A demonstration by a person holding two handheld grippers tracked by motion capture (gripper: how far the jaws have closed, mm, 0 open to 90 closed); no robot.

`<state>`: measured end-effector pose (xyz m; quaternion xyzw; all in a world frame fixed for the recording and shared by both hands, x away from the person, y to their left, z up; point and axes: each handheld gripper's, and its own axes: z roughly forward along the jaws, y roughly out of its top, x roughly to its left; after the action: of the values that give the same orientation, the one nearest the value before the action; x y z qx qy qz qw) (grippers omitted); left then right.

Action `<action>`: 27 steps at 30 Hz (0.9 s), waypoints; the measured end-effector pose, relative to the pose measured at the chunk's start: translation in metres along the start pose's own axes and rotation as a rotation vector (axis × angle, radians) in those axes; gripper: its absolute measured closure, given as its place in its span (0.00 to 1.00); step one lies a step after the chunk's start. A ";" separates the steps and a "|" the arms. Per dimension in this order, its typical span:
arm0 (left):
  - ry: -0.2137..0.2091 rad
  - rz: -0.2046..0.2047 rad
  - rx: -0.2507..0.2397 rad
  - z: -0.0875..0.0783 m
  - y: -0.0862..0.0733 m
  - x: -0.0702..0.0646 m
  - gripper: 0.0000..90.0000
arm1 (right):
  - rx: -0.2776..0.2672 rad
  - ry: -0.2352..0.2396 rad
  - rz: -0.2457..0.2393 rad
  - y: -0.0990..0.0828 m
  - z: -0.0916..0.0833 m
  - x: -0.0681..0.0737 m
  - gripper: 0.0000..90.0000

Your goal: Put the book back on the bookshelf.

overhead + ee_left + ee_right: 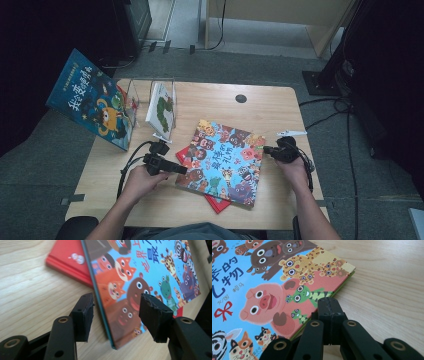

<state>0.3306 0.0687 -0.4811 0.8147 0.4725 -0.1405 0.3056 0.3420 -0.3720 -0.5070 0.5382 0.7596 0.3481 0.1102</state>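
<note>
Flat on the table (280, 102), the animal picture book (226, 161) lies atop a red book (70, 258). Left gripper (116, 315) jaws stand apart, straddling the picture book's left edge, not pressing. Right gripper (329, 303) jaws are closed together, empty, at its right edge.

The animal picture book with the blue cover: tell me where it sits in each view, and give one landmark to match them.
High view: the animal picture book lies at table centre, between the two grippers, atop a red book.
Left gripper view: it fills the upper right, its edge running down between the open fingers.
Right gripper view: it covers the left half, beside the shut fingers.
Shared landmark: the cover's blue cartoon-animal artwork.
</note>
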 end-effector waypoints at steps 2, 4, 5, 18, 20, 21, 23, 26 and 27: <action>0.003 -0.010 -0.015 -0.002 -0.001 0.002 0.49 | 0.001 0.003 -0.002 0.002 0.002 0.001 1.00; 0.011 -0.014 -0.029 -0.002 -0.001 0.005 0.47 | 0.002 0.013 -0.006 0.005 0.005 0.003 1.00; 0.010 -0.015 -0.029 -0.002 -0.001 0.005 0.45 | 0.004 0.023 -0.006 0.006 0.007 0.004 1.00; 0.024 -0.060 -0.052 0.006 0.003 0.012 0.31 | 0.006 0.026 -0.073 0.015 0.011 0.017 1.00; 0.042 -0.054 -0.058 0.007 0.003 0.012 0.29 | 0.001 0.036 -0.074 0.014 0.010 0.017 1.00; 0.042 -0.053 -0.058 0.007 0.004 0.012 0.28 | 0.006 0.038 -0.073 0.013 0.010 0.017 1.00; 0.032 -0.060 -0.056 0.009 0.005 0.013 0.26 | 0.013 0.038 -0.074 0.012 0.009 0.018 1.00; 0.020 -0.063 -0.036 0.012 0.008 0.014 0.29 | 0.011 0.035 -0.082 0.008 0.006 0.018 1.00; 0.021 -0.063 -0.031 0.013 0.009 0.014 0.30 | 0.016 0.035 -0.086 0.007 0.005 0.019 1.00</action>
<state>0.3459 0.0671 -0.4952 0.7959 0.5033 -0.1340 0.3087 0.3424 -0.3523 -0.5018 0.5000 0.7864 0.3464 0.1077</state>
